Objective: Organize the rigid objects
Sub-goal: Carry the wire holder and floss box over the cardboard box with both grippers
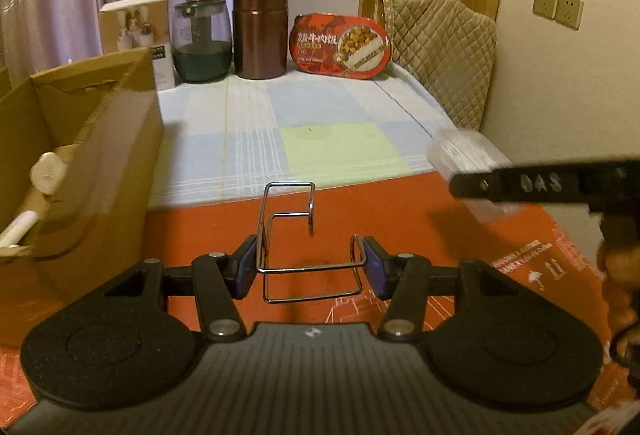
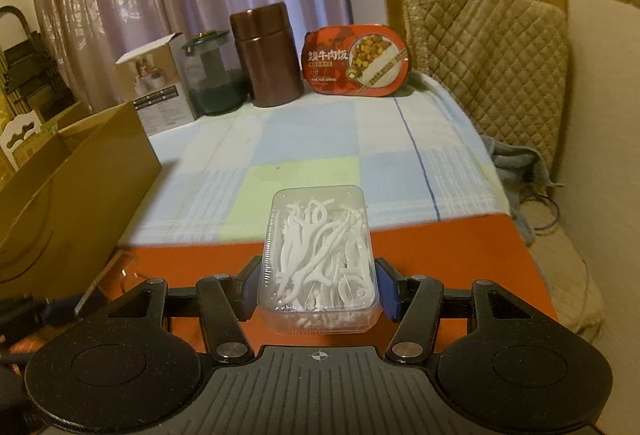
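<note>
A bent metal wire rack (image 1: pixel 298 235) hangs above the orange mat, and my left gripper (image 1: pixel 310 269) is shut on its lower frame, blue pads pressing both sides. In the right wrist view my right gripper (image 2: pixel 318 285) is shut on a clear plastic box of white floss picks (image 2: pixel 320 259), lifted over the mat. From the left wrist view the same box (image 1: pixel 460 151) shows blurred at the right, carried by the other gripper's black finger (image 1: pixel 544 183). An open cardboard box (image 1: pixel 80 171) stands to the left with white items inside.
At the back of the checked cloth (image 1: pixel 320 127) stand a white carton (image 1: pixel 136 31), a dark green glass jar (image 1: pixel 202 39), a brown canister (image 1: pixel 260 31) and a red meal pack (image 1: pixel 340 47). A quilted chair back (image 1: pixel 440 51) and the wall close off the right.
</note>
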